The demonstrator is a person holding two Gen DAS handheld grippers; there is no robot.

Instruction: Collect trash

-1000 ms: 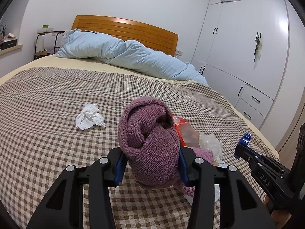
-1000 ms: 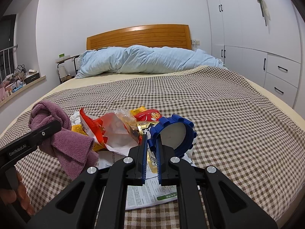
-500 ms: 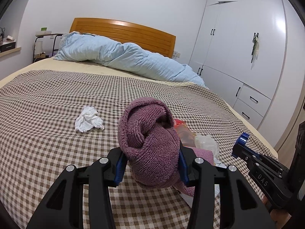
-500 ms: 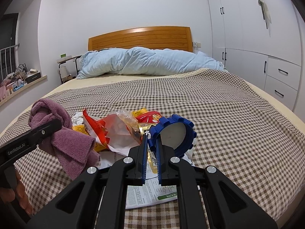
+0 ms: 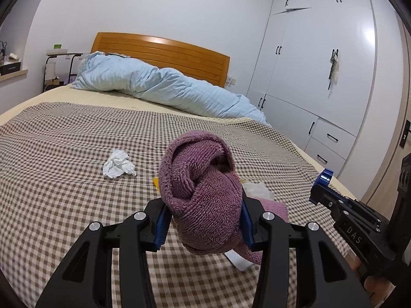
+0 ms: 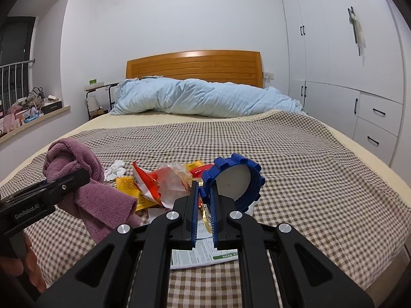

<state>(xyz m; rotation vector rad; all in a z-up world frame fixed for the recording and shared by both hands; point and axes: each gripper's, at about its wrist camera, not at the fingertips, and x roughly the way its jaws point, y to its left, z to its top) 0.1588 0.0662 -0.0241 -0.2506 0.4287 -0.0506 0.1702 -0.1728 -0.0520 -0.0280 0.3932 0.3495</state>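
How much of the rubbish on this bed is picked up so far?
Little looks done. In hand: the left tongs grip a purple towel; the right tongs pinch a blue lid. Left on the bed: crumpled tissue, red wrapper, yellow packet, printed leaflet.

A bedroom with plain white walls (image 6: 167,25). At centre frame, a bed (image 6: 295,154) under a brown-and-cream checked cover, its wooden headboard (image 6: 195,66) against the far wall and a pale blue duvet (image 6: 205,100) bunched along the top. White built-in wardrobes (image 6: 334,51) with dark handles and drawers fill the right side. At the left edge, a cluttered window ledge (image 6: 33,118) beneath what appears to be a dark, railed window (image 6: 15,51); a small bedside stand (image 6: 100,87) sits beside the headboard.
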